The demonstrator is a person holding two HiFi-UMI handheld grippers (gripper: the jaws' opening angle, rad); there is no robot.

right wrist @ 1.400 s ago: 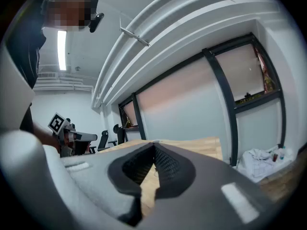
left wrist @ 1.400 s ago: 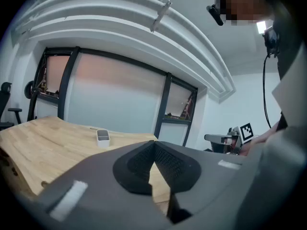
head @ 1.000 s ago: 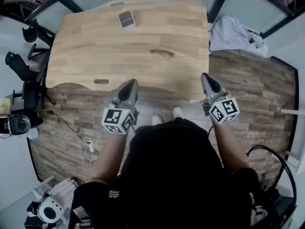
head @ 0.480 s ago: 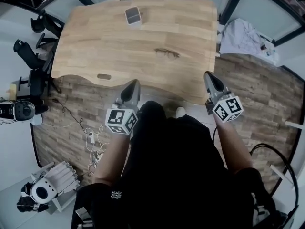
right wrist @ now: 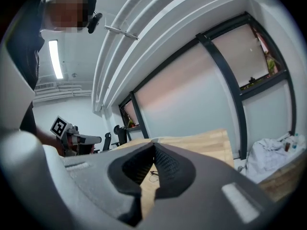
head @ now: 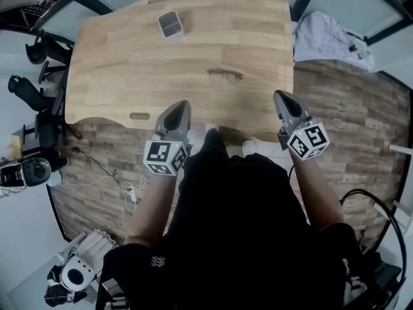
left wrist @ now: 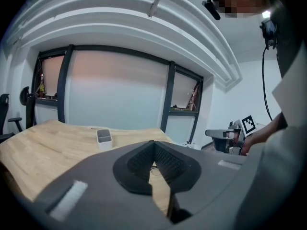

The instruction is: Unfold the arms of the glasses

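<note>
Thin dark-framed glasses (head: pixel 224 75) lie flat on the wooden table (head: pixel 129 63), at 3 o'clock from its centre.

Dead centre of the head view, the glasses (head: pixel 224 75) are too small to tell whether the arms lie folded. In the left gripper view, that gripper's own closed fingers (left wrist: pixel 170 162) cover nearly all of them, with only a sliver of rim peeking out below. It's the same in the right gripper view. At upper left on the desk (head: pixel 116 76), there's no telling what the grey box (head: pixel 170 24) holds. The person's dark top (head: pixel 239 225) hides the desk's near edge.
</note>
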